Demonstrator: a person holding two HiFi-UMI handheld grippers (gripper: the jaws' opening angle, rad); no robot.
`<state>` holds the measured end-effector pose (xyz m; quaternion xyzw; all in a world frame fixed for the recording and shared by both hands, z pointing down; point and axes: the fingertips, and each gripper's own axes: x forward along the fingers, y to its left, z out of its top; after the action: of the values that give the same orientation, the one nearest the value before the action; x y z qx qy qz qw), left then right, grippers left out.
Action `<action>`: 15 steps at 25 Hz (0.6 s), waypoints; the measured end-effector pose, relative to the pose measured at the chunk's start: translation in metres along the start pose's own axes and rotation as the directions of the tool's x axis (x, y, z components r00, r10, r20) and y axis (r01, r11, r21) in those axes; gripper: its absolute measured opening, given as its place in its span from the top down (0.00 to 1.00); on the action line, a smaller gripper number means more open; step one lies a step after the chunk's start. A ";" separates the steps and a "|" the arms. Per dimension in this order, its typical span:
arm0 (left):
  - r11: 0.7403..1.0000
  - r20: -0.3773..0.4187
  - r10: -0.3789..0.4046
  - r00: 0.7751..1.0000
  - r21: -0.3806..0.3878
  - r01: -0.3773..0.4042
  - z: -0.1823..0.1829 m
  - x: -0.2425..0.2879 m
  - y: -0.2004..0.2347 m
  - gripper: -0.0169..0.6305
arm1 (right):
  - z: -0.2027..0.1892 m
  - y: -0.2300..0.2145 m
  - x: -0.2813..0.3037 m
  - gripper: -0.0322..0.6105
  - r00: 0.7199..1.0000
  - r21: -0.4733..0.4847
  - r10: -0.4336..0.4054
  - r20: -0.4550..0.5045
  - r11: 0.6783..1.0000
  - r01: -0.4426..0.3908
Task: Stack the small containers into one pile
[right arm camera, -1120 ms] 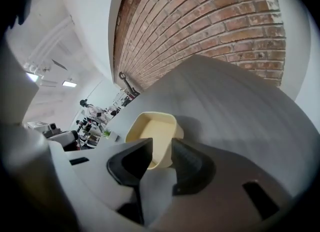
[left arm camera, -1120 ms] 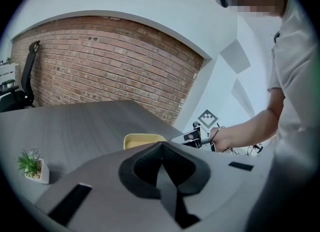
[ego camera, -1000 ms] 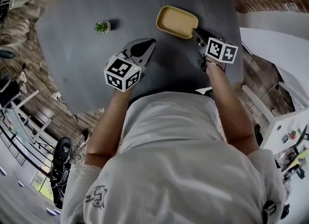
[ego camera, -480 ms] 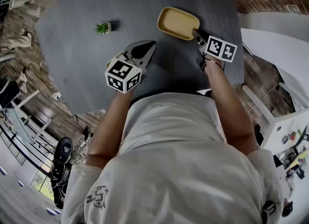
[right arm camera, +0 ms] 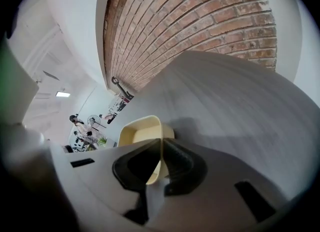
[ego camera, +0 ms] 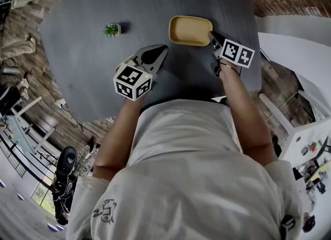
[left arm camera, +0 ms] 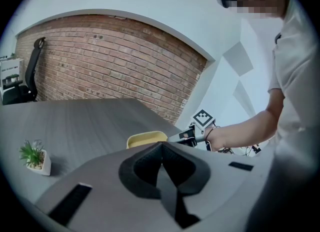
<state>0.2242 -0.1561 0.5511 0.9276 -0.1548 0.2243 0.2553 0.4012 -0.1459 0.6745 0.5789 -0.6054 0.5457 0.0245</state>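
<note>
Head view shows the right claw (ego camera: 211, 36) at the near corner of the yellow container (ego camera: 189, 30) on the grey worktop (ego camera: 155, 1). Its jaws have just been closing, and in the right gripper view they now pinch the container's thin rim. The container has also turned a little since a moment ago and sits more square to the person. That likely means the pick-up is starting, so it can go onto a pile. It is a shallow, rounded, empty dish, pale yellow, lying flat. No second container shows in any view. The left claw (ego camera: 161, 50) hovers nearby, jaws together, nothing between them. A small potted plant (ego camera: 110, 29) stands well apart.
</note>
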 end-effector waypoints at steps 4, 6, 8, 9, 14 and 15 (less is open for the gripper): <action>1.000 0.017 0.008 1.000 0.000 -0.008 0.001 -0.006 -0.001 0.96 | 0.000 0.006 -0.005 0.91 1.000 -0.031 0.004 0.004 1.000 -0.004; 1.000 0.028 0.011 1.000 0.004 -0.011 0.002 -0.010 -0.002 0.96 | 0.001 0.010 -0.009 0.91 1.000 -0.049 0.007 0.012 0.999 -0.006; 1.000 0.039 0.014 0.999 0.008 -0.014 0.004 -0.017 -0.003 0.96 | 0.003 0.017 -0.014 0.91 1.000 -0.065 0.011 0.021 0.998 -0.010; 1.000 0.045 0.016 0.999 0.010 -0.016 0.005 -0.020 -0.003 0.96 | 0.003 0.021 -0.017 0.91 1.000 -0.073 0.014 0.025 0.997 -0.012; 1.000 0.075 0.025 0.997 0.013 -0.026 0.003 -0.036 -0.009 0.96 | -0.004 0.034 -0.032 0.91 0.999 -0.129 0.024 0.031 0.991 -0.020; 0.999 0.081 0.028 0.996 0.016 -0.029 0.002 -0.040 -0.010 0.96 | -0.006 0.037 -0.035 0.91 0.999 -0.139 0.026 0.032 0.990 -0.022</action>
<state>0.1944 -0.1425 0.5258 0.9358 -0.1762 0.1915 0.2379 0.3822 -0.1279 0.6301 0.5776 -0.6490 0.4928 0.0481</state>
